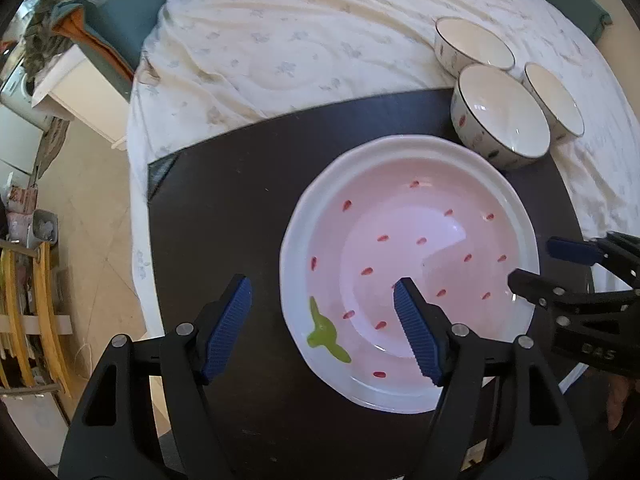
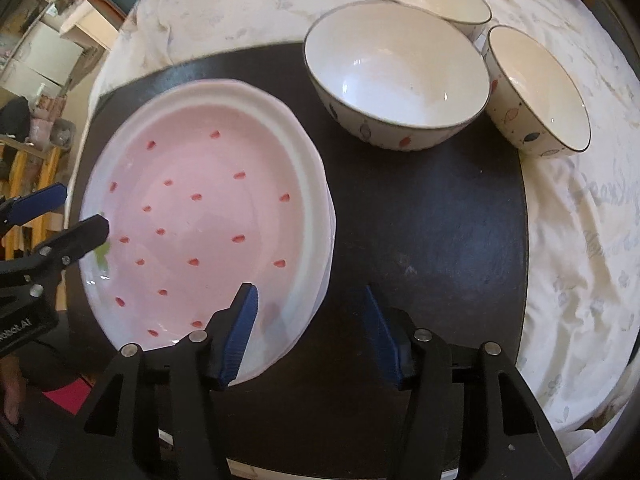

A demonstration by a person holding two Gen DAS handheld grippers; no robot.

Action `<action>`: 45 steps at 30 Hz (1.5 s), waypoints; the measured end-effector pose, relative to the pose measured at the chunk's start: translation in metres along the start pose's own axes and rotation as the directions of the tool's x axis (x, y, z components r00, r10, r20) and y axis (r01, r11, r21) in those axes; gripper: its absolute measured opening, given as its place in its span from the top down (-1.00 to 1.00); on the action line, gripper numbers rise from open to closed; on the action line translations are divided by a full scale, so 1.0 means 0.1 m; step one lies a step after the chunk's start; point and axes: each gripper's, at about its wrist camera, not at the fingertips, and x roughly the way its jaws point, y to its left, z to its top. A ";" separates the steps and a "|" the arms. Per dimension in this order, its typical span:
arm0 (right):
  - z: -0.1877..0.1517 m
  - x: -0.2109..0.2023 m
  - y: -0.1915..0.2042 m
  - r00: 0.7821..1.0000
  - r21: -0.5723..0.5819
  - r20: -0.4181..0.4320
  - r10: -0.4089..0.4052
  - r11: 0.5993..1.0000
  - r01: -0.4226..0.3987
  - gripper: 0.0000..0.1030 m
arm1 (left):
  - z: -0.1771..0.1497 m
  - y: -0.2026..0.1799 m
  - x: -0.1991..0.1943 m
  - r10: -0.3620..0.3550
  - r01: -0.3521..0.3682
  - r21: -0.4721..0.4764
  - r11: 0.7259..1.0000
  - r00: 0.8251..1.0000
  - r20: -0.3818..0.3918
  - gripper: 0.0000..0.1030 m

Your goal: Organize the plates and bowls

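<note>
The pink strawberry plate (image 1: pixel 408 272) is resting on the dark table (image 1: pixel 248 208), seemingly atop a stack of 2 or more, though the lower rims are blurred. The left gripper (image 1: pixel 324 328) and right gripper (image 2: pixel 308 336) are both straddling its opposite rims, released and gripping nothing. 3 bowls (image 2: pixel 400 76) are waiting nearby, grouped for stacking.

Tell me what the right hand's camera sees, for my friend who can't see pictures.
A pink plate with red spots sits on a dark table, with the open right gripper straddling its rim. Three white bowls stand behind it.
</note>
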 end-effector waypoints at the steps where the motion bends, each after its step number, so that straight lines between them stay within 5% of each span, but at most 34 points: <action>1: -0.01 -0.04 -0.01 1.000 0.006 0.011 0.007 1.000 -0.008 -0.29 | 0.00 0.02 -0.03 0.008 -0.008 -0.012 1.000 1.000 0.014 -0.37; 10: 0.00 -0.35 0.04 0.994 0.016 0.080 0.075 0.997 -0.076 -0.44 | 0.00 0.07 -0.26 0.018 -0.016 -0.014 1.000 0.988 0.152 -0.37; 22: 0.07 -0.73 -0.08 0.968 0.120 0.191 0.160 0.975 -0.185 -0.66 | 0.10 0.29 -0.38 -0.057 0.079 -0.152 0.985 0.988 0.144 -0.37; 29: 0.25 -1.04 -0.34 0.957 0.185 0.258 0.132 0.966 -0.183 -0.78 | 0.32 0.26 -0.59 -0.049 0.085 -0.192 0.978 0.982 0.184 -0.37; 36: 0.42 -1.08 -0.68 0.959 0.231 0.264 0.099 0.959 -0.162 -0.78 | 0.61 0.14 -0.54 -0.053 0.087 -0.230 0.969 0.987 0.151 -0.37; 45: 0.43 -0.78 -1.19 0.946 0.390 0.270 0.180 0.878 -0.279 -0.78 | 0.99 -0.26 -0.23 -0.109 0.118 -0.204 0.972 0.993 0.052 -0.37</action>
